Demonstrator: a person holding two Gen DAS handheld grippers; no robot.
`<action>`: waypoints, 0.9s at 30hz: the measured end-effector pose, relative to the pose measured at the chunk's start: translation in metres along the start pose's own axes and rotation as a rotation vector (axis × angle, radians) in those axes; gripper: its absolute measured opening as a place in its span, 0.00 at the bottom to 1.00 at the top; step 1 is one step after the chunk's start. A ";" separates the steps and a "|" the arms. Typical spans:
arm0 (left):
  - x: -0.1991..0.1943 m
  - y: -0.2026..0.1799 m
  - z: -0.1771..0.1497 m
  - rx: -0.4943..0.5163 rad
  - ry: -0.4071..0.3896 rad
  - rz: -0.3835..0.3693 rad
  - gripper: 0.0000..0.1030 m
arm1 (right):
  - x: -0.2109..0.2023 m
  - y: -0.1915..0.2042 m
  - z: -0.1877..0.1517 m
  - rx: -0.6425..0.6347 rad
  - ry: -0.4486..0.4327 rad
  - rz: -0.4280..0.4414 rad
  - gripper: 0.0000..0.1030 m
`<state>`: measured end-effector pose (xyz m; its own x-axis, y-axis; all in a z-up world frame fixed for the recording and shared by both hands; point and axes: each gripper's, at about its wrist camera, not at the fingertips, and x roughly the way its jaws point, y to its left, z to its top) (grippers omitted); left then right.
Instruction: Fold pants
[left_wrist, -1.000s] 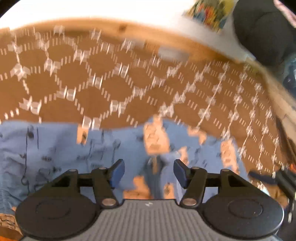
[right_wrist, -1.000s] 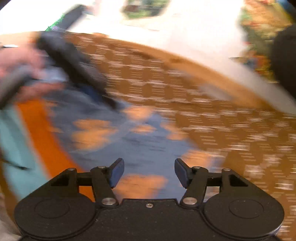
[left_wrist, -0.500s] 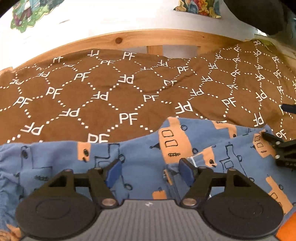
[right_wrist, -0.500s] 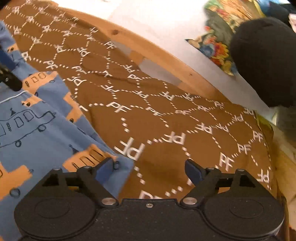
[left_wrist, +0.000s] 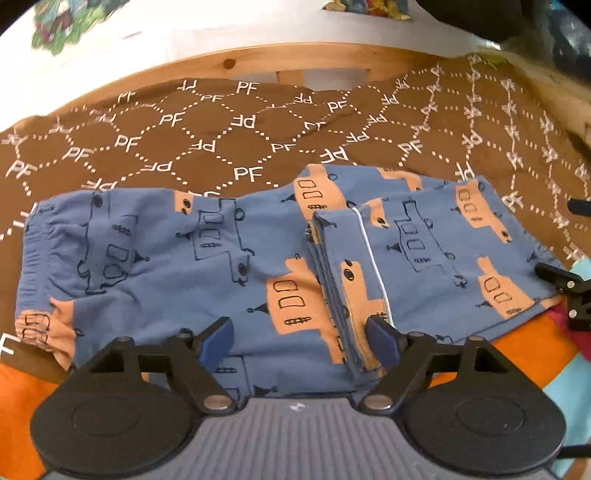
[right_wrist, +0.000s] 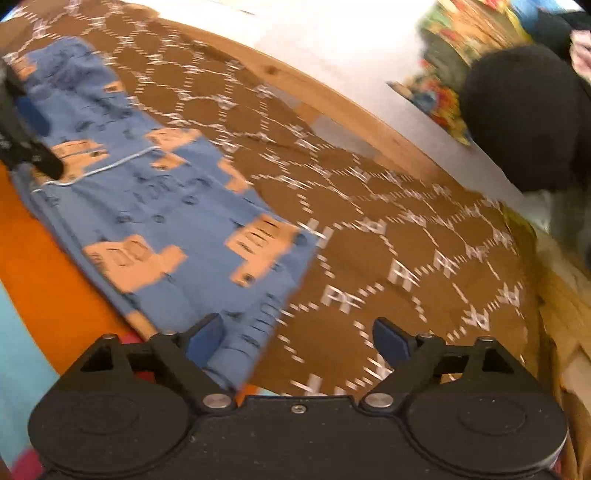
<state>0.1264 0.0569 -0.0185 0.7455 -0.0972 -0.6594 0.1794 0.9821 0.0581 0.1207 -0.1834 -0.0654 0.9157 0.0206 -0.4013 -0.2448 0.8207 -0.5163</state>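
Observation:
Blue pants (left_wrist: 221, 258) with orange vehicle prints lie flat on the brown blanket (left_wrist: 207, 147). Their leg ends are folded back over the middle, with a stacked edge and a white seam (left_wrist: 369, 251). My left gripper (left_wrist: 299, 338) hovers low over the near edge of the pants. Its jaws are opening and the pads touch no cloth. My right gripper (right_wrist: 297, 334) is at the folded end of the pants (right_wrist: 166, 206), with the cloth corner beside its left finger (right_wrist: 207, 332). Its jaws are opening too, with nothing pressed between them.
A wooden bed rail (left_wrist: 314, 59) runs behind the blanket, with a white wall above it. An orange and turquoise cover (left_wrist: 535, 354) lies under the near edge of the pants. A black rounded object (right_wrist: 524, 118) sits at the far right.
Both jaws stand wider than a second ago. Both views have come down closer to the pants. The folded leg part now lies flat on the pants.

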 end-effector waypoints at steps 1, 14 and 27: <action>-0.001 0.001 0.002 -0.006 0.002 -0.003 0.81 | -0.002 -0.005 0.003 0.007 0.000 -0.005 0.87; -0.064 0.028 -0.016 -0.083 -0.212 0.068 0.76 | -0.004 0.008 0.021 0.020 -0.110 0.027 0.87; -0.061 0.113 -0.014 -0.329 -0.172 0.291 0.25 | 0.103 0.076 0.188 -0.128 -0.177 0.721 0.58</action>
<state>0.0921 0.1761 0.0173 0.8354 0.1915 -0.5152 -0.2447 0.9689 -0.0366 0.2566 -0.0116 -0.0035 0.5494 0.6279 -0.5513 -0.8282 0.4965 -0.2598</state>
